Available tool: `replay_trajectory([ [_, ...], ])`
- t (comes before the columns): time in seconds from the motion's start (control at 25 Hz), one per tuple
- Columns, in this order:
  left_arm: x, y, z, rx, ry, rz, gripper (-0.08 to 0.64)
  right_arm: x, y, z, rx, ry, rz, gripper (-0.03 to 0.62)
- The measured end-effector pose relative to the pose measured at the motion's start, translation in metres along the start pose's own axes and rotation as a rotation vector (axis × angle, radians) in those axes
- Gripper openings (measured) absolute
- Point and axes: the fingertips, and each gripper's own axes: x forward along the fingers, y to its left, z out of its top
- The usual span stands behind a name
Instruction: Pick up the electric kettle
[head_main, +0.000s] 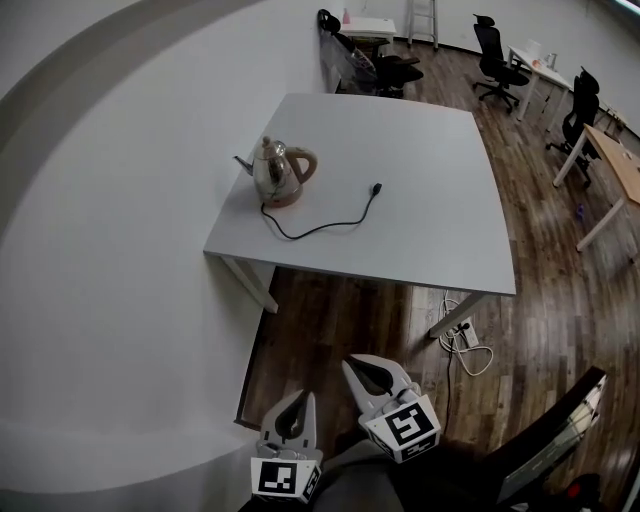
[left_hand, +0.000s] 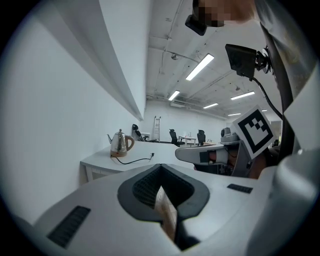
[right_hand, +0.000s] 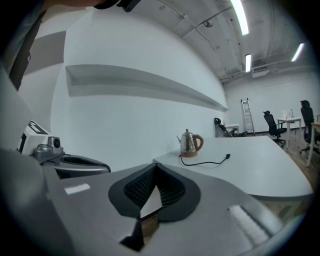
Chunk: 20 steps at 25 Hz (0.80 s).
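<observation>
1. The left hand-held gripper (head_main: 302, 396) is being held low, short of the near edge of the table (head_main: 420, 170) and over the wooden floor (head_main: 340, 320). Its jaws are pointing toward the table with a slight downward tilt.
2. In the left gripper view the jaws of that hand-held gripper (left_hand: 160, 169) are pressing fully together. Nothing is sitting between the pads.
3. The right hand-held gripper (head_main: 352, 362) is being held just beside the left one, a little nearer the table's near edge. It is pointing the same way at a similar tilt.
4. In the right gripper view its jaws (right_hand: 153, 168) are likewise meeting pad to pad and gripping nothing.
5. Each hand-held gripper is carrying its marker cube (head_main: 404, 428) at the rear end, with the square markers facing up toward the head camera.
6. The electric kettle (head_main: 278, 172) is standing upright on the table's left part, close to the left edge and well apart from both hand-held grippers. Its spout is pointing toward the wall side and its brown handle toward the table's middle.
7. The power cord (head_main: 320, 228) is running from under the electric kettle across the tabletop toward the table's middle. Its plug (head_main: 376, 188) is lying loose on the surface.
8. Both gripper views are showing the electric kettle (left_hand: 120, 144) (right_hand: 189, 143) ahead, beyond the jaw tips and untouched.
</observation>
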Motion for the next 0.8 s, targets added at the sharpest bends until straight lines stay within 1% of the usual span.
replay_trajectory([
  [0.16, 0.033, 0.000, -0.001, 0.011, 0.028, -0.010, -0.002, 0.019, -0.033, 0.000, 0.024, 0.000, -0.001, 0.000],
  [0.36, 0.062, 0.001, 0.004, 0.032, 0.057, -0.012, -0.001, 0.033, -0.059, 0.004, 0.047, -0.016, -0.004, 0.000],
  [0.56, 0.090, 0.000, 0.018, 0.069, 0.059, -0.010, -0.002, 0.049, -0.084, 0.014, 0.072, -0.047, 0.007, 0.000],
  [0.68, 0.101, 0.000, 0.018, 0.045, 0.079, -0.014, -0.002, 0.059, -0.095, 0.016, 0.082, -0.047, 0.013, 0.000],
  [0.8, 0.107, 0.013, 0.024, 0.030, 0.076, 0.012, -0.002, 0.069, -0.092, 0.018, 0.085, -0.037, 0.033, 0.000],
])
